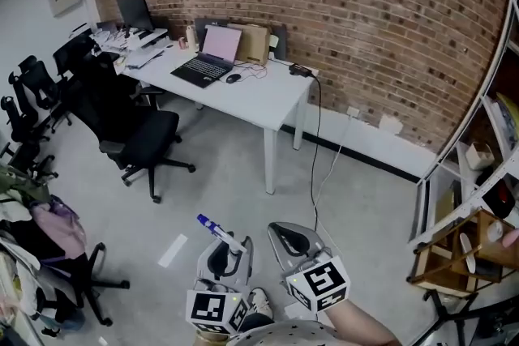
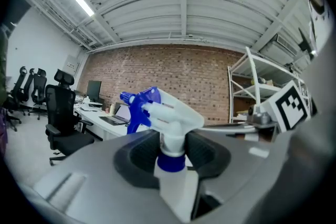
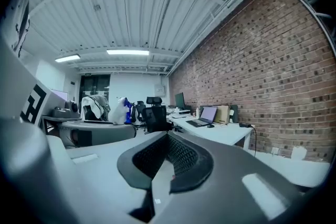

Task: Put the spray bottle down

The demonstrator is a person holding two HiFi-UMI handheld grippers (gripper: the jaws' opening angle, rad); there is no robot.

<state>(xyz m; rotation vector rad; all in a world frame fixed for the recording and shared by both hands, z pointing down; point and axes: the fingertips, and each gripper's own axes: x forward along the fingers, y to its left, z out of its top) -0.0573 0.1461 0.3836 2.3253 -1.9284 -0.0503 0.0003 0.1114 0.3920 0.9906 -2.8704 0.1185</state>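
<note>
The left gripper [image 2: 171, 150] is pinching the spray bottle [image 2: 167, 115] by its neck, just above the blue collar. The 2 dark pads are pressing on either side of it. The white and blue trigger head is sticking up above the jaws, with the nozzle pointing forward and to that gripper's left. The pale bottle body is hanging below the jaws, toward the camera. In the head view the bottle [image 1: 217, 231] is rising at a tilt out of the left gripper [image 1: 220, 254].

The right gripper [image 3: 167, 159] is riding just beside the left one, on its right. Its 2 ridged pads are pressing together at the tips with nothing between them. From its own view, the bottle [image 3: 121, 110] is showing off to its left, above the left gripper [image 3: 92, 132].

Both grippers are pointing roughly level across a grey floor [image 1: 235, 198]. Well ahead of their tips, a white desk [image 1: 258, 100] is standing against a brick wall [image 1: 365, 20], carrying an open laptop [image 1: 209, 59]. A black office chair [image 1: 144, 143] is standing ahead and to the left.
</note>
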